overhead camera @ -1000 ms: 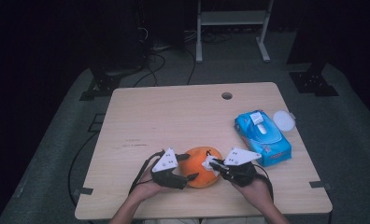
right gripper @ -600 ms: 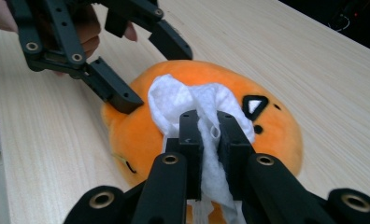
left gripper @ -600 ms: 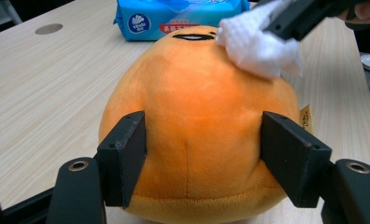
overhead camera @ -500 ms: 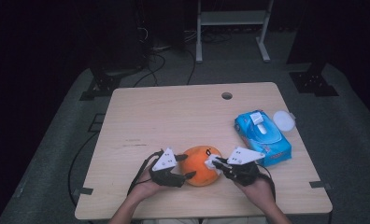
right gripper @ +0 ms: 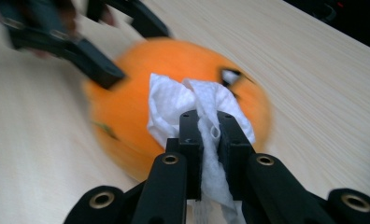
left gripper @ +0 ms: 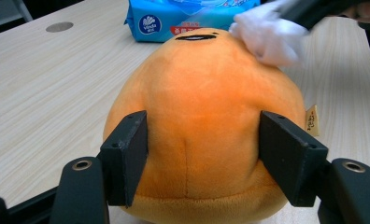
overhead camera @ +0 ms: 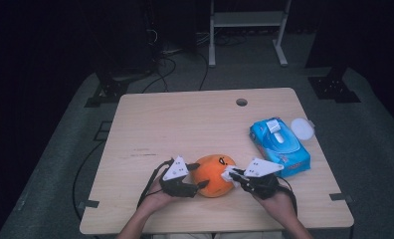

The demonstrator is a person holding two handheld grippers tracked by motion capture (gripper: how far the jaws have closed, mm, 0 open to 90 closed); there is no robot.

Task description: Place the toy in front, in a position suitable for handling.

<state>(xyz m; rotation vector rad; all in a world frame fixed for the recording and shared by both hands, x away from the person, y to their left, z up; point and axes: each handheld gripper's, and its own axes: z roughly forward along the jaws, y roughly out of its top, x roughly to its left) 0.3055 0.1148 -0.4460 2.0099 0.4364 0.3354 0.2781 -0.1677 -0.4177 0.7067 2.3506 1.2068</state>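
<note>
Table (overhead camera: pixel 185 124), light wood: orange plush toy (overhead camera: pixel 214 174) near the front edge, about midway along it; blue wipes pack (overhead camera: pixel 279 147) by the right edge, the back and left areas bare. Left gripper (overhead camera: pixel 201 185), reaching in level from the front, jaws clamped on the toy's sides. Right gripper (overhead camera: pixel 231 174), angled in from the front right, jaws pinched on a white tissue (right gripper: pixel 192 105) pressed against the toy's top.

orange plush toy (overhead camera: pixel 212 174) | near table edge | white tissue (right gripper: pixel 195 105) pressed on it
</note>
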